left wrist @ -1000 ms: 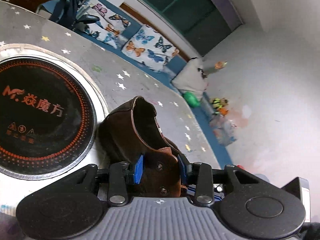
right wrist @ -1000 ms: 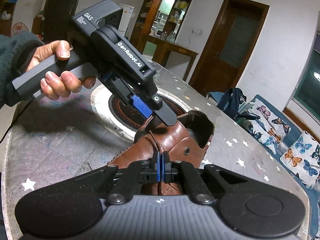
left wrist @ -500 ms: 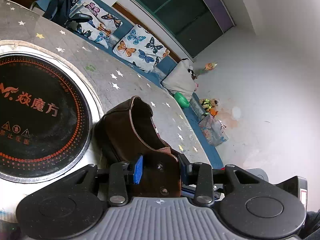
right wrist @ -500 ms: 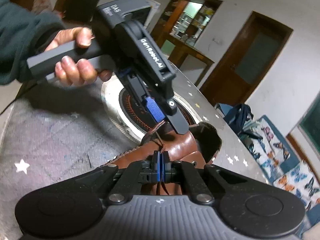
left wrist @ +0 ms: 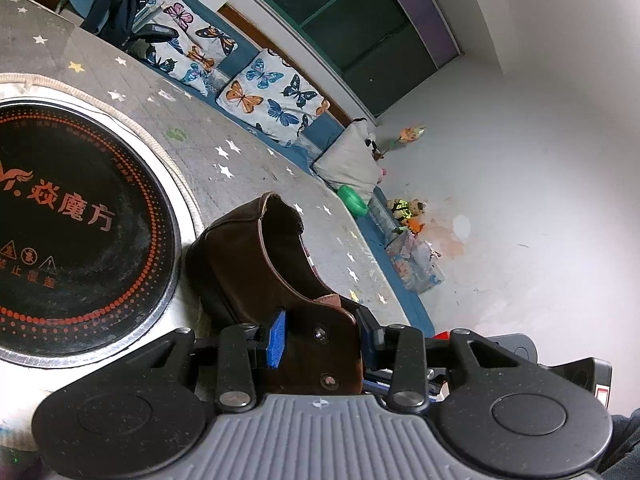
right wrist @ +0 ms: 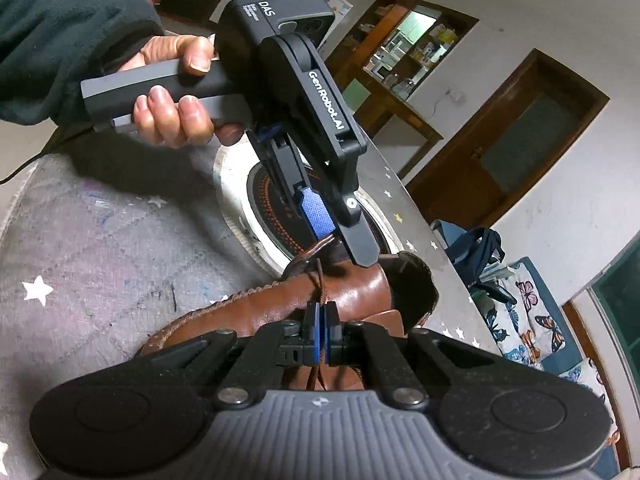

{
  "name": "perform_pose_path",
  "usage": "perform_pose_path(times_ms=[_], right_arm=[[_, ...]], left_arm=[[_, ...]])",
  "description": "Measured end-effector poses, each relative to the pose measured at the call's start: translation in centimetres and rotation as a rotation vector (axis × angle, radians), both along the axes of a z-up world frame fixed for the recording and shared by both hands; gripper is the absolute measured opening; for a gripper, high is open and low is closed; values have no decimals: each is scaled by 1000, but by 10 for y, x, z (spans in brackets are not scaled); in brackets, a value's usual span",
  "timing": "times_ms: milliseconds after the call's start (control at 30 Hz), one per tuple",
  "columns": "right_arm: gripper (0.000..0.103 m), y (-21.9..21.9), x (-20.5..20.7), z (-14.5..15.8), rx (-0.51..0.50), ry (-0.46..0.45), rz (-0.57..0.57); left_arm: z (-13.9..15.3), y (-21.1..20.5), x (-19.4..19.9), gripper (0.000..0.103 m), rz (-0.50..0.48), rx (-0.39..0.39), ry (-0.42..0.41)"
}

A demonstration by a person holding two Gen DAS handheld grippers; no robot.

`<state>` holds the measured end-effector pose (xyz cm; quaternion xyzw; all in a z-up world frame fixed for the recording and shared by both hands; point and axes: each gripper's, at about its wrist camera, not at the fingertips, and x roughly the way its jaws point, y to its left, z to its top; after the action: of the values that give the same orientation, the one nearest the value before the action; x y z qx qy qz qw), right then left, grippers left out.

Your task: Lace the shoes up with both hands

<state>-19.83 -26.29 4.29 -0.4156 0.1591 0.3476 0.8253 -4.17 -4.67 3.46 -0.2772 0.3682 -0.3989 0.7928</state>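
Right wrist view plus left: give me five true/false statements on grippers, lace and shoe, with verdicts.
1. The right gripper is shut on the brown lace. True.
2. The left gripper is shut flat with nothing between its fingers. False: its fingers stand apart on either side of the shoe's eyelet flap.
3. The brown leather shoe lies on the floor. False: it sits on the star-print table cover, beside the round black cooktop.
4. A bare hand holds the left gripper's handle. True.
5. The lace is white. False: it is brown.
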Motion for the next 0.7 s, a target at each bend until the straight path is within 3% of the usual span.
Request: perform_pose_path(times_ms=[133,700], right_arm=[[2,3,-5,-3,-68,-57,43],[2,8,-9,-13,-255,-156,169]], left_arm=[[1,-6,-1,41,3,4,2],[-2,-4,3,41,-12,-2,0]])
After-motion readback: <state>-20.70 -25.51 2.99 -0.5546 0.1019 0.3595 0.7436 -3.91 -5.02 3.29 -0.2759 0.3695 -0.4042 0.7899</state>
